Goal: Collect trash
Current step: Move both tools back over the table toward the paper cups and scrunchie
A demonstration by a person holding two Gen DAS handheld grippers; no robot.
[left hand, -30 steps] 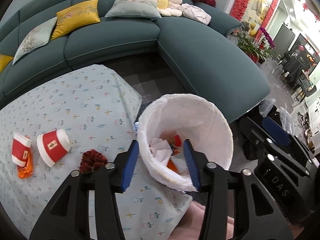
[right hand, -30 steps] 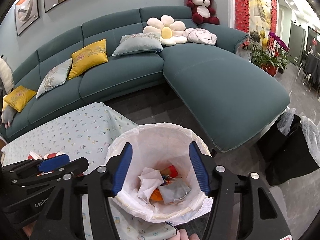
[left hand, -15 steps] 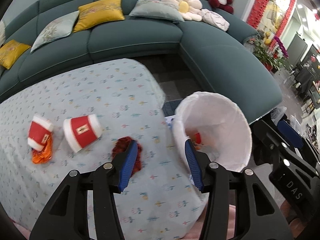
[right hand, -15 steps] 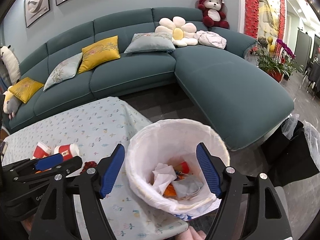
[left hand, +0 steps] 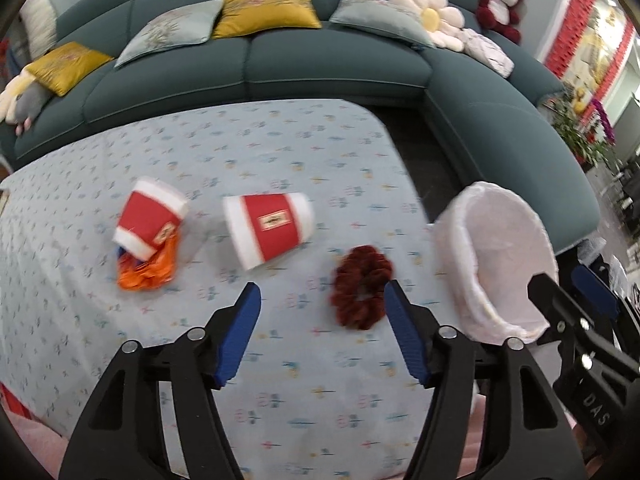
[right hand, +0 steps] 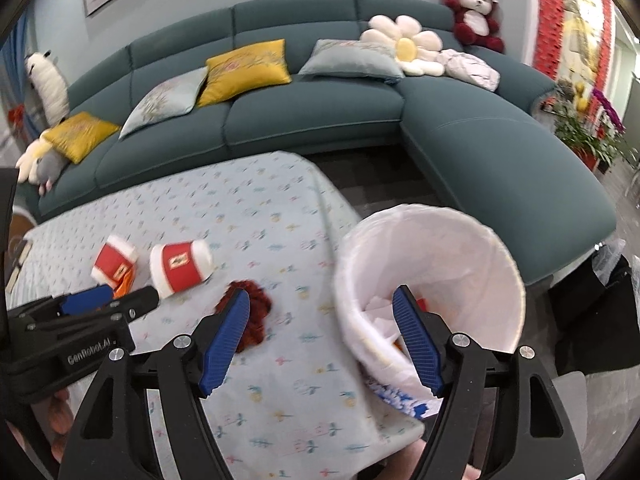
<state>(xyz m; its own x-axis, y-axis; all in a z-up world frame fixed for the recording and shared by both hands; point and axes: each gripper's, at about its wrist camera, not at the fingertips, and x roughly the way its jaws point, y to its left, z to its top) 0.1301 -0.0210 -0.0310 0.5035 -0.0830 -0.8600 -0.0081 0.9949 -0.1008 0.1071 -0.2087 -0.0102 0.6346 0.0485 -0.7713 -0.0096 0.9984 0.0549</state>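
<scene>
Two red-and-white paper cups [left hand: 268, 230] [left hand: 150, 220] lie on their sides on the flowered tablecloth [left hand: 280, 148]; the left one rests on an orange wrapper [left hand: 148, 270]. A dark red scrunchie [left hand: 362, 298] lies on the cloth just inside the right finger of my left gripper [left hand: 320, 292], whose jaws are opening with nothing pressed between them. At the table's right corner stands the white-lined bin [right hand: 432, 248], with paper scraps [right hand: 380, 308] inside. My right gripper [right hand: 320, 294] hovers open between the scrunchie [right hand: 260, 304] and the bin's near rim, holding nothing.
A teal sectional sofa [right hand: 312, 116] with yellow and grey cushions wraps around the back and right. Dark floor lies between table and sofa. Black bags [right hand: 592, 312] sit on the floor right of the bin. Potted plants [right hand: 588, 136] stand at far right.
Both grippers have swung left, from over the bin to over the tablecloth. Both sets of jaws stand wider. The cups and scrunchie now sit in the middle of the left wrist view.
</scene>
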